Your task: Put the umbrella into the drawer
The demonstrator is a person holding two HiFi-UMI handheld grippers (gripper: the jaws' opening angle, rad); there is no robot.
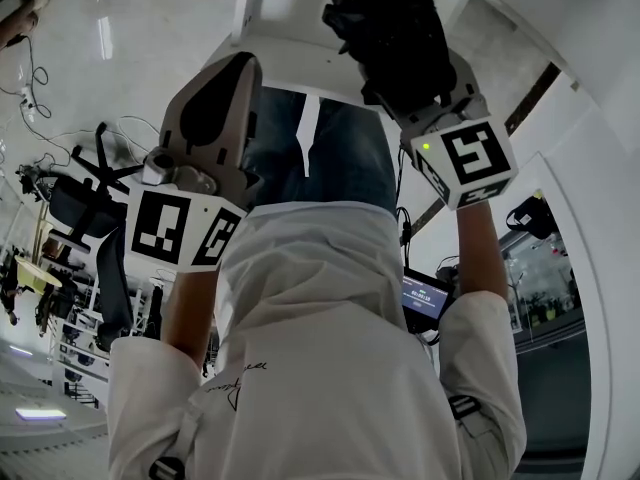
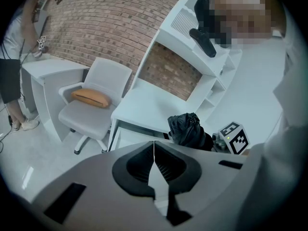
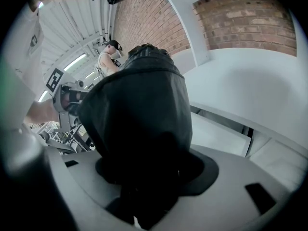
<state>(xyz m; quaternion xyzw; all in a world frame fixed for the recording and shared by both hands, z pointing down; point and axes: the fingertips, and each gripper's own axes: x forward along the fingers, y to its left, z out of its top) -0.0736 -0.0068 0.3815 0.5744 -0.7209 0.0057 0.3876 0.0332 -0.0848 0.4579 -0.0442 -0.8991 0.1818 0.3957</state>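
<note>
A folded black umbrella (image 1: 388,33) is held up in front of me, and my right gripper (image 1: 405,83) is shut on its lower end. In the right gripper view the umbrella (image 3: 139,100) fills the middle and hides the jaws of the right gripper (image 3: 144,196). My left gripper (image 1: 238,68) is raised beside it, shut, with nothing in it. In the left gripper view its jaws meet at the left gripper (image 2: 154,163), and the umbrella (image 2: 189,130) shows beyond. A white drawer (image 2: 137,134) stands pulled out under the white desk (image 2: 144,102). The same drawer (image 3: 219,134) lies just past the umbrella.
A grey office chair (image 2: 89,117) with an orange cushion (image 2: 90,97) stands left of the desk. White shelves (image 2: 202,57) rise behind the desk against a brick wall (image 2: 106,23). Another person (image 2: 12,66) stands at the far left by a white counter (image 2: 48,71).
</note>
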